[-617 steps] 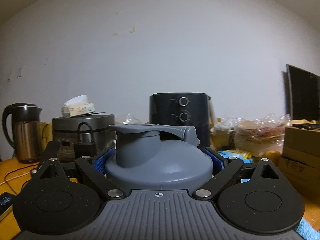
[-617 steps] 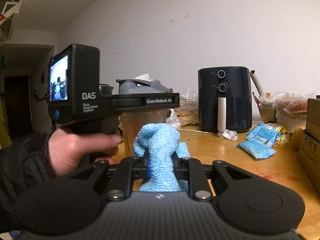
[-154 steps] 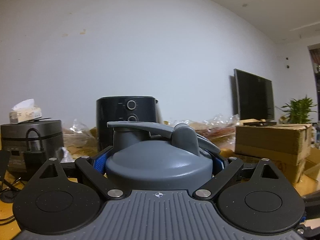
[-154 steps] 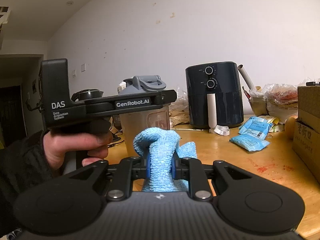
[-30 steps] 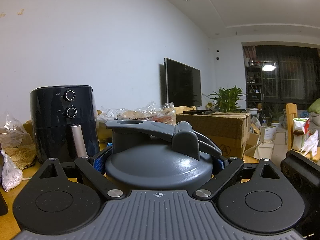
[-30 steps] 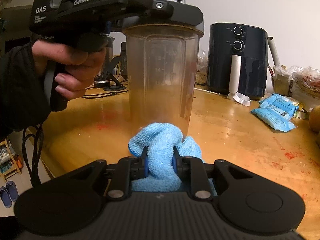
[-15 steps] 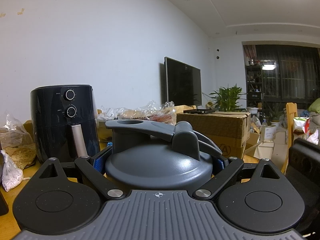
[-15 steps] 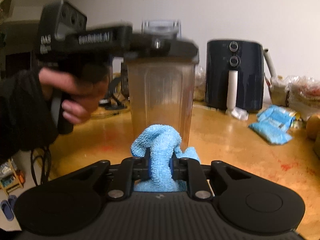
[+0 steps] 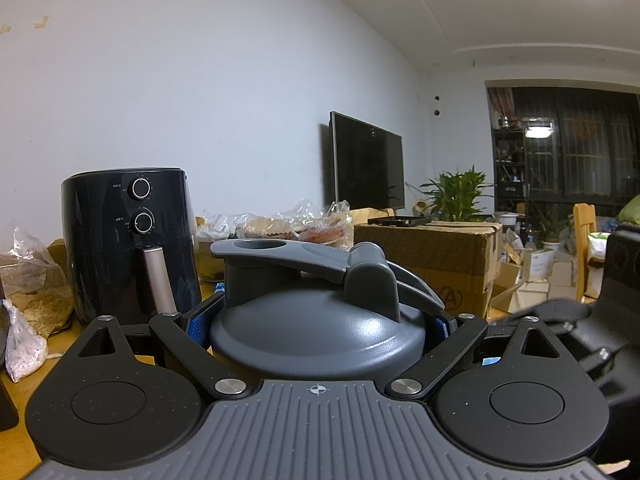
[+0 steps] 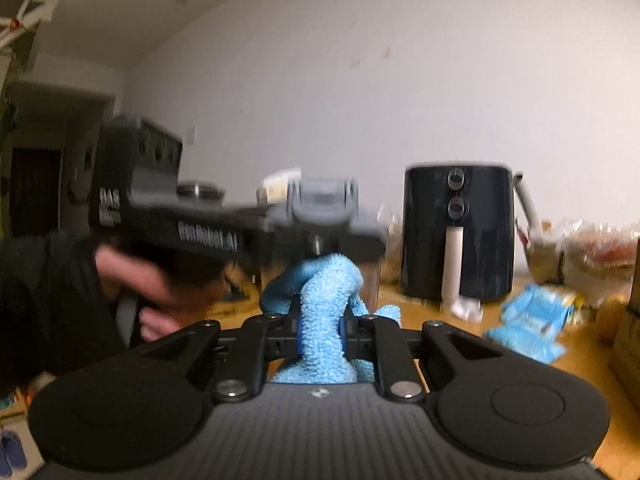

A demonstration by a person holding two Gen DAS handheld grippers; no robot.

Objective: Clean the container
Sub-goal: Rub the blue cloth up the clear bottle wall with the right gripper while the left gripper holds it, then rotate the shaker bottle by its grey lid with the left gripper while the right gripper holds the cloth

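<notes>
Left hand-held gripper: I read it clamped on the grey domed plastic lid of the container. Right hand-held gripper: clenched on a fluffy blue microfibre cloth, level with that lid above the wooden desk.

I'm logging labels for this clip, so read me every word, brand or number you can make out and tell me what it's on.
"GenRobot.AI": blurred white lettering on the left gripper, seen from the right wrist.
"DAS": blurred, on that gripper's camera block; smaller lines below are unreadable.
"A" in a circle: on the cardboard box.
Air fryer dial markings: too small to read.
Blue packets: blurred, unreadable.
</notes>
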